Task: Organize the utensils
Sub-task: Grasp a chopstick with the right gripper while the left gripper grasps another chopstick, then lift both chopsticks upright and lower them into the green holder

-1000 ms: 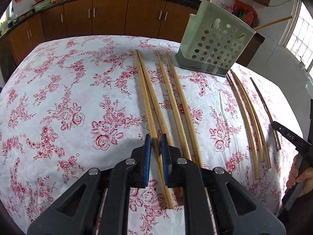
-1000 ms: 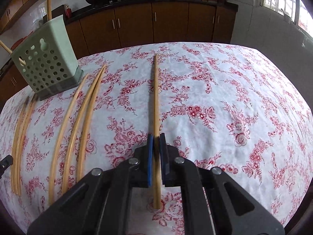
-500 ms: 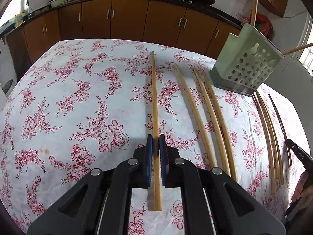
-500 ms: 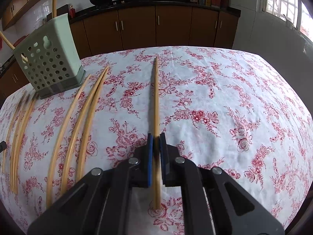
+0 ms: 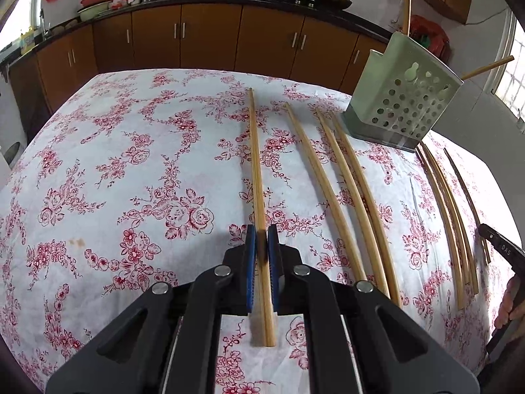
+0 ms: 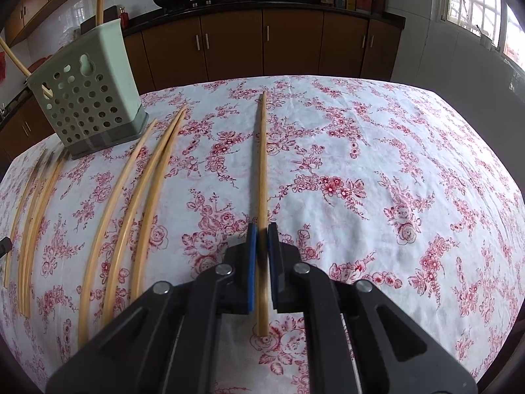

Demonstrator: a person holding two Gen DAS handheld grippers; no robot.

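My left gripper (image 5: 262, 233) is shut on a long wooden chopstick (image 5: 256, 164) that points away over the floral tablecloth (image 5: 131, 177). My right gripper (image 6: 262, 231) is shut on another wooden chopstick (image 6: 262, 157). The pale green perforated utensil holder (image 5: 403, 105) stands at the far right in the left wrist view and at the far left in the right wrist view (image 6: 88, 98), with two chopsticks sticking out of it. Several more chopsticks (image 5: 347, 190) lie on the cloth between my grippers and the holder, and it also shows in the right wrist view (image 6: 131, 203).
A further group of thin chopsticks (image 5: 449, 210) lies beyond the holder near the table's right edge. The right hand-held gripper's body (image 5: 502, 249) shows at the right edge of the left wrist view. Brown kitchen cabinets (image 5: 210, 36) with woks on the counter stand behind the table.
My left gripper has lifted its chopstick away from the others and swung left, so the holder now sits farther right. My right gripper has risen slightly with its chopstick.
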